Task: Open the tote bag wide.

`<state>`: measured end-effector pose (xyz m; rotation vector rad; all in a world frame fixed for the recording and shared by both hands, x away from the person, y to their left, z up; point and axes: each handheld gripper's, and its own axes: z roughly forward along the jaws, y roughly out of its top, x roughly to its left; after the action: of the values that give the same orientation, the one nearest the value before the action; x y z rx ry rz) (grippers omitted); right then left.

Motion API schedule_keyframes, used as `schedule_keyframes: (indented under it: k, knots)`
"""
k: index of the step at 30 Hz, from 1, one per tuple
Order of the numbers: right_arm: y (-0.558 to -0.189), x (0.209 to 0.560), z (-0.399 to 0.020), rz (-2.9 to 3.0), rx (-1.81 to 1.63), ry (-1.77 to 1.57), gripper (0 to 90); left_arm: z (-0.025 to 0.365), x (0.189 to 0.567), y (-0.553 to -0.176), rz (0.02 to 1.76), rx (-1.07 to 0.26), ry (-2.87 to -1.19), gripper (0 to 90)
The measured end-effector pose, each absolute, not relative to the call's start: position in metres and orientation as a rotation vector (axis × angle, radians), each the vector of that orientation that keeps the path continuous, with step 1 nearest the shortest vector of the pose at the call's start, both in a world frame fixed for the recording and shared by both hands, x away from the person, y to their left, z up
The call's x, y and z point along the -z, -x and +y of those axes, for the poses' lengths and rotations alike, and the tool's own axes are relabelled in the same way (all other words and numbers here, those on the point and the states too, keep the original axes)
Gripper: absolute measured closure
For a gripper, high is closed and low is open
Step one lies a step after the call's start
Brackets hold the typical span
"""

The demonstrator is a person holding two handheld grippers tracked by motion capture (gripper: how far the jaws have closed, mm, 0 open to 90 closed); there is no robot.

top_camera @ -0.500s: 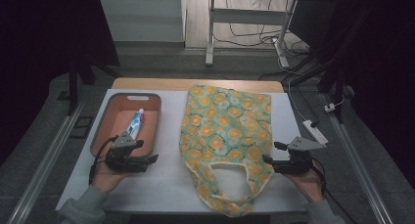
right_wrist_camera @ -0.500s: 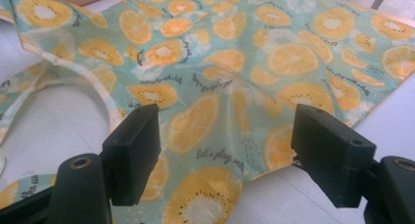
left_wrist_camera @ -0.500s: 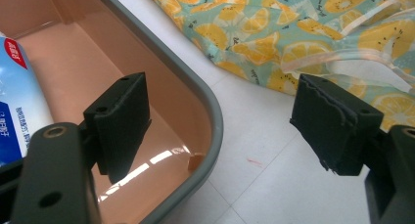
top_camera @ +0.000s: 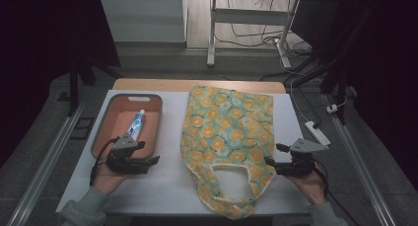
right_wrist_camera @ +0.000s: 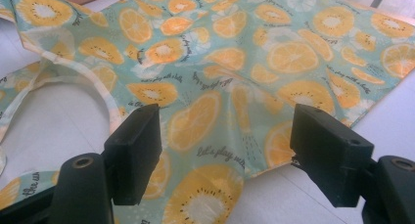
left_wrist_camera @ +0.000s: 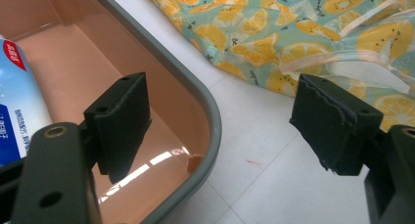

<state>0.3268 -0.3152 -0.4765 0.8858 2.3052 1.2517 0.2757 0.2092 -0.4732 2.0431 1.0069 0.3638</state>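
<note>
Flat on the white table lies a tote bag, its long axis running from the far edge toward the person, with the closed bottom at the far end and the looped handles pointing at the near edge. Its cloth is pale teal, printed all over with orange and kiwi slices and small lines of script, slightly rumpled near the mouth. Just beside its left edge stands a salmon-coloured tray with a grey rim, holding a blue and white tube laid lengthwise.

The left gripper rests by the tray's near right corner, jaws spread wide with nothing between them, aimed at the bag. The right gripper sits at the bag's right edge, jaws equally spread, gripping nothing, over the printed cloth.
</note>
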Motion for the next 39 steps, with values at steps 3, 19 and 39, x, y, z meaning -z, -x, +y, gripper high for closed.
schedule_keyframes:
  k: [3, 19, 39]
  knots:
    - [-0.327, 0.476, -0.315, 2.303, -1.254, -0.885, 27.0, 0.208, 0.472, -0.275, 0.999, -0.364, -2.044, 22.5]
    - [-0.324, 0.474, -0.309, 2.317, -1.276, -0.864, 27.5, 0.174, 0.460, -0.274, 0.870, -0.338, -2.088, 23.2]
    - [-0.321, 0.475, -0.300, 2.343, -1.286, -0.835, 27.6, 0.103, 0.458, -0.282, 0.643, -0.253, -2.245, 24.7]
